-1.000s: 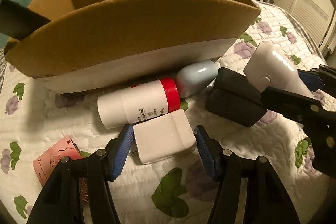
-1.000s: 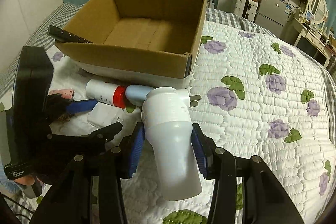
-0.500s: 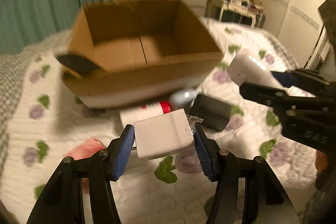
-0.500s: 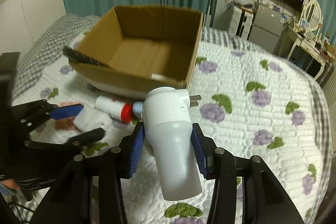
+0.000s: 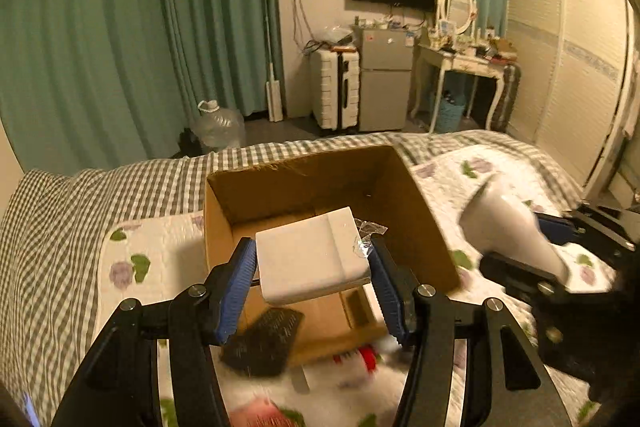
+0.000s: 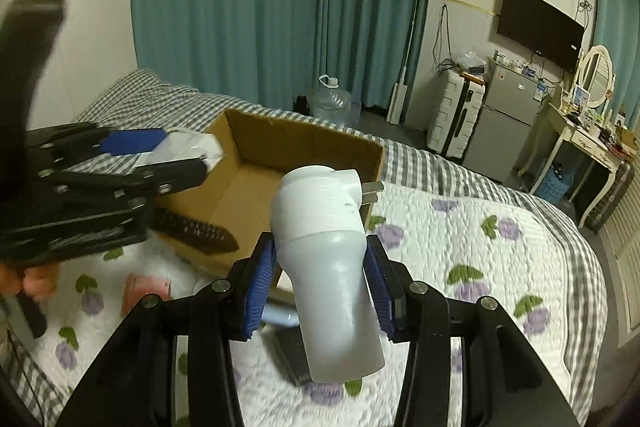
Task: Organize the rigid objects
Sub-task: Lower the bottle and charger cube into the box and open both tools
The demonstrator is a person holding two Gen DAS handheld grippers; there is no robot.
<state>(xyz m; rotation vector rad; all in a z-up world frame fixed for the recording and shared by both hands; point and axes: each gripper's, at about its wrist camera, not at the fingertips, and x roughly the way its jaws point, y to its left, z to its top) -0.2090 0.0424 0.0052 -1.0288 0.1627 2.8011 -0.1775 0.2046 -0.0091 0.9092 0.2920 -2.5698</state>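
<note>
Above the open cardboard box (image 5: 424,223), the left gripper (image 5: 312,263) clamps a white block (image 5: 308,259), with the box floor showing behind it in its own view. Only the right wrist view shows the right gripper (image 6: 320,275) closed around a white plug-in device (image 6: 328,259), prongs at 1 o'clock. A dark comb (image 6: 196,229) overhangs the box's near wall. Beneath lies a floral quilt (image 6: 480,247); teal curtains (image 6: 280,7) hang at 12 o'clock.
</note>
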